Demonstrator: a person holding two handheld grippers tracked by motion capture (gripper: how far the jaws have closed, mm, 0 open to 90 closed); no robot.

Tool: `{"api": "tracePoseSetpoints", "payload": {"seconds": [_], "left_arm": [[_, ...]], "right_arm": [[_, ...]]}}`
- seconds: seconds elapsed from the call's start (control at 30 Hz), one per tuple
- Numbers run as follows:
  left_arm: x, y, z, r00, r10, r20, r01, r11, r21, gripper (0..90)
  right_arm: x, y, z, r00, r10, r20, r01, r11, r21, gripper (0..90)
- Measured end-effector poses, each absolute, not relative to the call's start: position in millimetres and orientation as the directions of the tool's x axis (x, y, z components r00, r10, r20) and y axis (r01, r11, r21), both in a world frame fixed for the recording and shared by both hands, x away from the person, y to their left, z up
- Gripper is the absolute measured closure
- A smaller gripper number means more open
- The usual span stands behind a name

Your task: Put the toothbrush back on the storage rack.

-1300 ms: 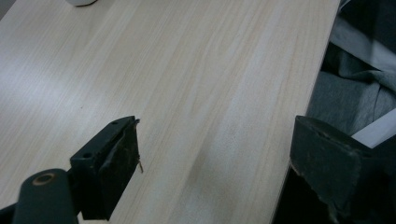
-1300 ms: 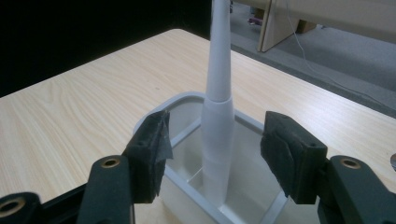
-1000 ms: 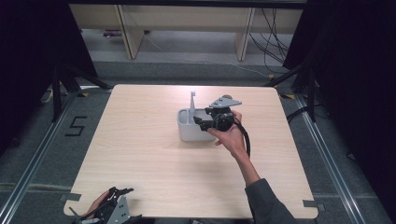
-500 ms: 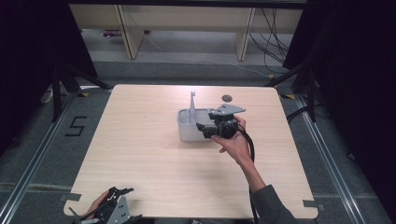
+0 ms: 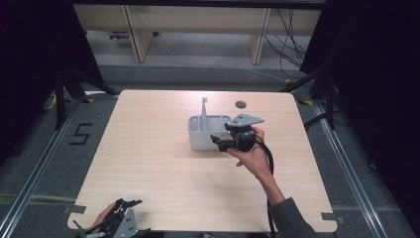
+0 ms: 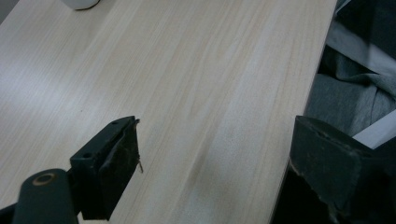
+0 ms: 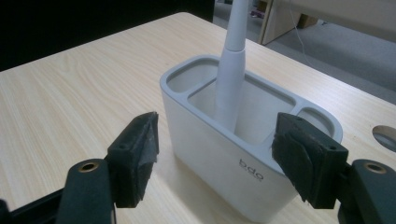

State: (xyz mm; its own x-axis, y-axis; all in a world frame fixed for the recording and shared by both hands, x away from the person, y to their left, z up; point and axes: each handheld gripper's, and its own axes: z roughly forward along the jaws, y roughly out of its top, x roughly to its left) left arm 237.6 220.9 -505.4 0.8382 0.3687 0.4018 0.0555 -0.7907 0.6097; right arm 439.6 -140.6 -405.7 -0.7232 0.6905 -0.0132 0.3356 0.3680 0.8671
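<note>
Right hand-held gripper backing off the holder

My right hand-held gripper [image 7: 215, 163] has just been opening, jaws released beside the grey holder [image 7: 243, 154] mid-worktop [image 5: 148, 163]; I'd retreat straight, avoiding its wall. The white brush [image 7: 231, 70] stands in its middle compartment, long axis near-upright. Left hand-held gripper [image 6: 215, 172] is open.

A pale grey holder [image 7: 219, 154] with a white brush handle [image 7: 231, 70] stands on light, wood-grained table [image 5: 148, 163] — black tongs [image 7: 219, 163].
</note>
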Motion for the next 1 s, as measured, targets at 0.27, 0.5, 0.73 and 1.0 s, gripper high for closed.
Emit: {"api": "tracePoseSetpoints", "payload": {"seconds": [0.27,0.5,0.73,1.0], "left_arm": [[236.9,220.2,-506.8,0.835,0.378,0.4,0.057,-0.782,0.62,15.2],[237.6,220.3,-506.7,0.83,0.375,0.412,0.057,-0.792,0.608,15.2],[237.3,220.8,-507.0,0.839,0.372,0.398,0.057,-0.787,0.614,15.2],[237.5,220.9,-505.9,0.838,0.369,0.401,0.058,-0.793,0.607,15.2]], "right_arm": [[430.1,-146.8,-408.2,-0.715,0.699,-0.016,0.348,0.375,0.859,30.4],[421.0,-155.2,-409.0,-0.717,0.697,-0.011,0.354,0.378,0.856,28.4],[414.8,-161.8,-411.6,-0.711,0.704,0.002,0.366,0.367,0.855,26.9],[405.7,-168.3,-414.6,-0.703,0.711,0.011,0.378,0.361,0.853,26.0]]}}
